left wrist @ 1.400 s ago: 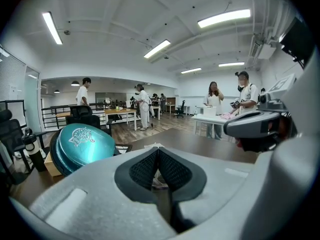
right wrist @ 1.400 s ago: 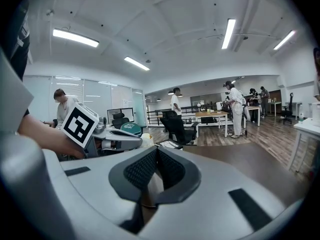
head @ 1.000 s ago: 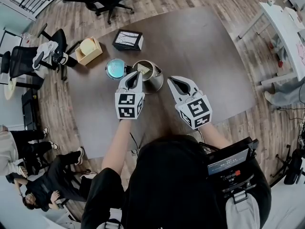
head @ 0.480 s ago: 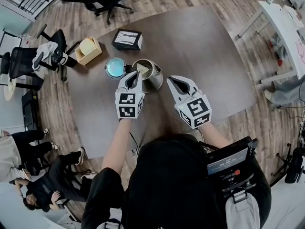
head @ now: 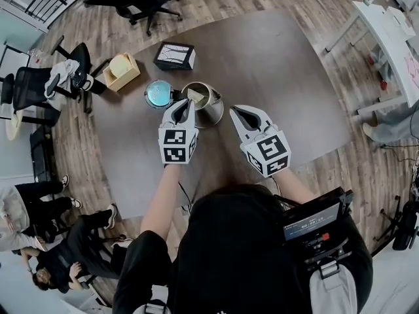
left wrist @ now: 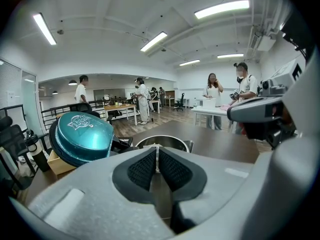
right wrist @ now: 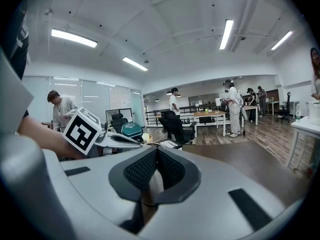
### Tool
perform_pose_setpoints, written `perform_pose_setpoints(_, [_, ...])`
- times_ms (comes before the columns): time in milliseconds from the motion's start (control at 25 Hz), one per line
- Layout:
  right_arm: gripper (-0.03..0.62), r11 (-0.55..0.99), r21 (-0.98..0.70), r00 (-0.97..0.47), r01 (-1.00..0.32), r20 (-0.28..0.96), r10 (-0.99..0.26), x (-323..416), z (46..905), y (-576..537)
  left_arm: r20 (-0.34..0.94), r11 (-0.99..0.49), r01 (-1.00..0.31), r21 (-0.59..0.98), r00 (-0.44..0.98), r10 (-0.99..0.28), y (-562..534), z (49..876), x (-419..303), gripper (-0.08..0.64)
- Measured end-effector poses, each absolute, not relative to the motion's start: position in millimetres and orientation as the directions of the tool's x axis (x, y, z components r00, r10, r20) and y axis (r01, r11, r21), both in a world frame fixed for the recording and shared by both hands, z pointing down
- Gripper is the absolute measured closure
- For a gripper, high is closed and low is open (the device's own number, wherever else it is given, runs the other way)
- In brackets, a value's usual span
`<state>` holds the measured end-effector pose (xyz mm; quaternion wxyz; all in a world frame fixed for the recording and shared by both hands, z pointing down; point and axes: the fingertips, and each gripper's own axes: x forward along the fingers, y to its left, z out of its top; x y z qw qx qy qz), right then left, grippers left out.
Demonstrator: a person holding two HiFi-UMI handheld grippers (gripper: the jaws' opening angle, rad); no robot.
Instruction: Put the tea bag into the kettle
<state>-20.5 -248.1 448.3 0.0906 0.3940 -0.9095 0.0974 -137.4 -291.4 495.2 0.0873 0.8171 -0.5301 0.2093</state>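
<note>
Jaws of left gripper (left wrist: 157, 153) pinched shut on thin white string of tea bag (head: 195, 95). Right gripper (right wrist: 156, 156) jaws pressed together, nothing in them. Nothing moved since a second ago; both grippers in same spot. Left tip at kettle (head: 213, 112) rim, right gripper just beside kettle, over table (head: 281, 70). Tea bag inside open kettle. Blue-green lid (head: 158, 93) tipped open; print too small to read.
</note>
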Motion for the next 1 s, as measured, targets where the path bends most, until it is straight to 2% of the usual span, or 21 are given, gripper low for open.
perform_pose_setpoints(1000, [0.583, 0.657, -0.094, -0.658, -0.748, 0.230, -0.717, -14.0, 438.9, -235.6, 0.412, -0.431, -0.901, -0.054, 0.373, -0.831, -282.6, 489.1, -136.3, 0.552])
